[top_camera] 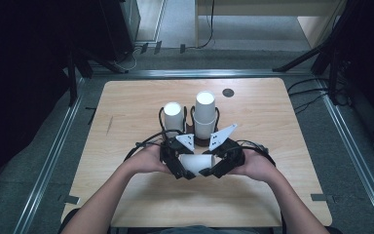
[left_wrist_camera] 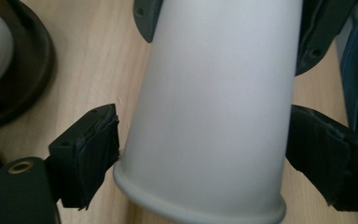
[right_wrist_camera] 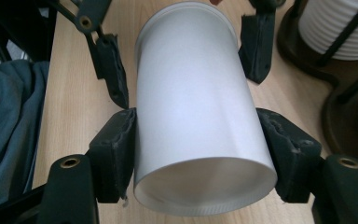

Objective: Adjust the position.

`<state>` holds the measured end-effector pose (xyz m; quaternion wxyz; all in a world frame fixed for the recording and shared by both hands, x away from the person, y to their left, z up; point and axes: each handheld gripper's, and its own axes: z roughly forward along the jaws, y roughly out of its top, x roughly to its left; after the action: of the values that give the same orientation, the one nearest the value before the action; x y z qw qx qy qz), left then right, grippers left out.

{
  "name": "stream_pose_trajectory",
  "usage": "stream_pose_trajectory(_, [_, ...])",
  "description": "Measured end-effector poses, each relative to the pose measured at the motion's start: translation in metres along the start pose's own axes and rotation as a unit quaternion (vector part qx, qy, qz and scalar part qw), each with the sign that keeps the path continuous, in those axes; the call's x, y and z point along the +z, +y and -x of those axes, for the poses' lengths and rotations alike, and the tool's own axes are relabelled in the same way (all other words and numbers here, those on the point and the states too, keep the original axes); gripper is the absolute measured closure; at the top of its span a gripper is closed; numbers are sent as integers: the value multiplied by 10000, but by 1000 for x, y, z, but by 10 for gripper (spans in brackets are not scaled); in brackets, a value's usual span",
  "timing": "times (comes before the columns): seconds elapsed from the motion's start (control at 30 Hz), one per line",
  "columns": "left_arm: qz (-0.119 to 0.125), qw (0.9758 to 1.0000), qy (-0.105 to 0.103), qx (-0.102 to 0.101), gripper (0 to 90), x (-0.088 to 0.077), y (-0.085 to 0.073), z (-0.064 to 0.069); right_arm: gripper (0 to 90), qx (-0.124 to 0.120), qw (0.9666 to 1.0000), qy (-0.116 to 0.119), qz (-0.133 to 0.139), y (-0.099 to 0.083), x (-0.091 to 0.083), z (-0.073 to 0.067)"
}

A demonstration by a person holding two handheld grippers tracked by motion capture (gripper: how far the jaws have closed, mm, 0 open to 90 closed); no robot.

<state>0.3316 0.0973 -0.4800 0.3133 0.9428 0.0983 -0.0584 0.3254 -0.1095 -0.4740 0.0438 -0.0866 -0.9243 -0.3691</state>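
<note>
At the left, the left gripper (top_camera: 182, 170) has its fingers (left_wrist_camera: 91, 151) spread to either side of the cup (top_camera: 197, 163). They flank its rolled rim end and at most graze the wall (no squeeze shows in the left gripper view). The cup lies on its side, low over the near middle of the worktop (top_camera: 126, 112), its rim end to the left and its base end to the right. There the right gripper (top_camera: 212, 170) has its fingers (right_wrist_camera: 114, 149) pinching the cup by the wall just behind the base, one pad pressed on each side. This looks like a handover from left to right, with the right side now carrying the cup. To do it well, the left fingers should be drawn straight back along their own line and kept wide, so that neither pad drags on the rim and twists the cup out of the other grip. The right pinch should stay just firm enough (a thin paper wall dents easily) and should not creep toward the open end, where the wall is softest. Farther off stand the left stack (top_camera: 173, 113) and, just right of it, the taller right stack (top_camera: 205, 109). If the cup is bound for one of them, it needs turning to match the stack before it is lowered, and the approach should come from above, well apart from the neighbouring stack.
</note>
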Motion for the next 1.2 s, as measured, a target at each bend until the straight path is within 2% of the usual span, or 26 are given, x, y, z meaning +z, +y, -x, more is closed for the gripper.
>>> stream_pose_trajectory(0.1, [382, 9991, 89, -149, 96, -7, -3, -2, 335, -2, 9999, -48, 108, -1, -5, 1])
stream_pose_trajectory(0.2, [547, 9980, 161, -258, 83, -11, -7, -2, 334, 37, 9998, -60, 180, -1, -10, 1])
stream_pose_trajectory(0.37, [774, 9962, 111, -377, 83, -13, -11, 0, 334, 50, 9994, -101, 324, -1, -16, 0])
stream_pose_trajectory(0.53, [1080, 9931, 48, -456, 83, -13, -11, 2, 333, 28, 9987, -99, 494, 1, -21, -1])
stream_pose_trajectory(0.7, [1204, 9920, 14, -386, 83, -11, -10, 3, 333, -50, 9979, -108, 642, 2, -26, -2])
stream_pose_trajectory(0.93, [1329, 9903, -123, -387, 87, -10, -10, 4, 333, -16, 9971, -12, 765, 5, -28, -3])
stream_pose_trajectory(1.07, [1459, 9880, -185, -463, 167, -15, -11, 3, 333, -8, 9965, 61, 830, 5, -29, -2])
stream_pose_trajectory(1.2, [1453, 9888, -143, -294, 213, -19, -12, 5, 337, 20, 9958, 137, 904, 5, -30, -1])
